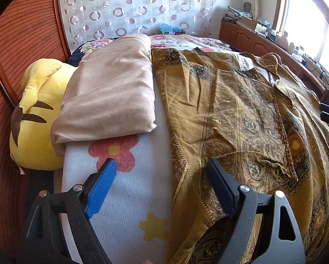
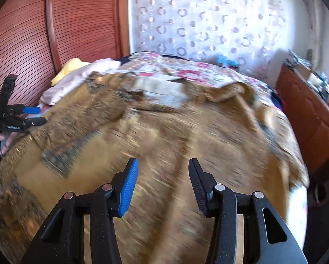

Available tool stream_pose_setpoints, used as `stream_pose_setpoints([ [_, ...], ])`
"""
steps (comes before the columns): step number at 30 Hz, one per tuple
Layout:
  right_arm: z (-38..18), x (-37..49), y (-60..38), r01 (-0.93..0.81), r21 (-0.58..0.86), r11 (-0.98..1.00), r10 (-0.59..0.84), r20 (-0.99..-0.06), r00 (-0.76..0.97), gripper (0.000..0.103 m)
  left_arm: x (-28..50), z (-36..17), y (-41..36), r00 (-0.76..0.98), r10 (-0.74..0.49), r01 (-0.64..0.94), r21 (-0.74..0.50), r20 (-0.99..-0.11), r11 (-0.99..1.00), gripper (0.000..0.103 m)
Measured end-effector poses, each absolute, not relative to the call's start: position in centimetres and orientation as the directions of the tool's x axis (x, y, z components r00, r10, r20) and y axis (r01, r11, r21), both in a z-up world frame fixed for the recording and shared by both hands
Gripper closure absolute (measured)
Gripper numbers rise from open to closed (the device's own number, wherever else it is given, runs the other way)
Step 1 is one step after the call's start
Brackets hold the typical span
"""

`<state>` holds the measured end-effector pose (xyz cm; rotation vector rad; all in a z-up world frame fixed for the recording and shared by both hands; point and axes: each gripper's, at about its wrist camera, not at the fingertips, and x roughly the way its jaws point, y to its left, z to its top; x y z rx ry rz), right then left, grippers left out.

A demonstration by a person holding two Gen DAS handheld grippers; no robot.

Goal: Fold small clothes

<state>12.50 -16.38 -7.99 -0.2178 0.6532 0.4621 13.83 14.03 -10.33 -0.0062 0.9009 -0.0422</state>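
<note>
A bed (image 1: 182, 38) carries a mustard patterned garment (image 1: 241, 114), a beige pillow (image 1: 111, 92) and a flowered blanket (image 1: 129, 187).

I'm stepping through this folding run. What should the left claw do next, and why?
Probably lower the left claw and close it on the near edge of the mustard patterned garment. Its jaws stand open and empty, straddling that edge where it meets the flowered blanket; the right claw is also open and holds nothing.
</note>
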Motion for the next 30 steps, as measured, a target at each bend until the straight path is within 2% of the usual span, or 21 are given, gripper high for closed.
stream_pose_setpoints([
  [6, -7.8, 10.0, -22.4, -0.384, -0.034, 0.923, 0.276, -0.636, 0.721, 0.052, 13.7, -7.4, 13.5, 0.704, -0.029, 0.038, -0.003, -0.709, 0.999, 0.019],
  [11, -8.1, 8.5, -24.1, -0.356, -0.020, 0.934, 0.257, -0.653, 0.712, 0.052, 16.5, -5.2, 12.1, 0.728, -0.085, 0.100, -0.018, -0.681, 0.995, 0.032],
  [16, -8.5, 7.6, -23.3, -0.369, -0.009, 0.929, 0.270, -0.665, 0.697, 0.052, 21.1, -5.5, 11.8, 0.706, -0.124, 0.105, -0.070, -0.697, 0.992, 0.050],
  [20, -8.0, 6.5, -23.7, -0.378, -0.021, 0.926, 0.271, -0.660, 0.701, 0.052, 24.1, -6.9, 11.2, 0.678, -0.079, 0.068, -0.044, -0.731, 0.997, 0.052],
  [25, -7.7, 6.8, -24.9, -0.362, 0.034, 0.932, 0.294, -0.655, 0.696, 0.052, 26.6, -8.7, 11.1, 0.629, -0.058, 0.044, -0.039, -0.776, 0.998, 0.053],
  [26, -7.7, 6.8, -25.1, -0.359, 0.042, 0.932, 0.297, -0.653, 0.697, 0.052, 26.8, -8.9, 10.9, 0.623, -0.051, 0.042, -0.031, -0.781, 0.999, 0.056],
  [28, -7.7, 6.7, -25.2, -0.358, 0.043, 0.933, 0.298, -0.651, 0.698, 0.052, 27.4, -9.4, 11.1, 0.609, -0.031, 0.036, -0.011, -0.793, 0.999, 0.070],
  [30, -7.8, 7.2, -25.0, -0.362, 0.041, 0.931, 0.299, -0.651, 0.697, 0.052, 27.7, -9.6, 11.4, 0.606, -0.030, 0.030, -0.014, -0.795, 0.999, 0.075],
])
